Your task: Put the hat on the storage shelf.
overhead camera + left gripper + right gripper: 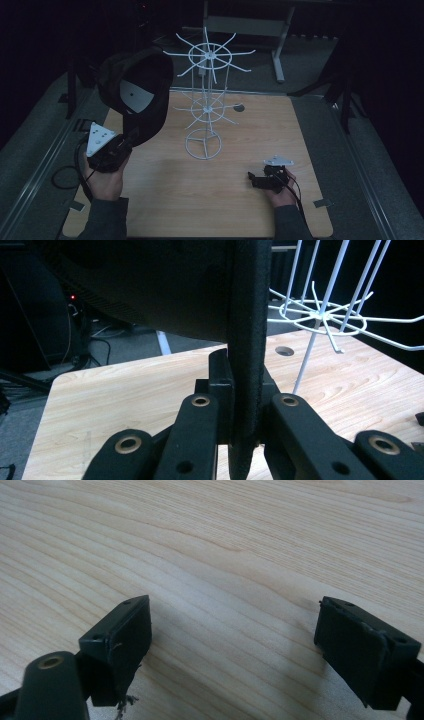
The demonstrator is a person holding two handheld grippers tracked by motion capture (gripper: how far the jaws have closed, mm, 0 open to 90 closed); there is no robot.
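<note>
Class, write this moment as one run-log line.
left tongs: shut on black cap's brim | right tongs: open over wooden table | white wire rack: hooks bare

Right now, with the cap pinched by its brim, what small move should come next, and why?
Probably carry the cap a little toward the white wire rack. The left hand-held gripper is shut on the brim, the cap hangs beside the rack's hooks, and the right hand-held gripper rests open on the table.

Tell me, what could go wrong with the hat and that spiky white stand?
The left gripper pinches only the brim of the black cap, so the cap might swing or slip out. The white wire rack looks light with thin hooks close to the cap, so a bump could snag or tip it. The right gripper rests open on the table, not steadying the rack.
</note>
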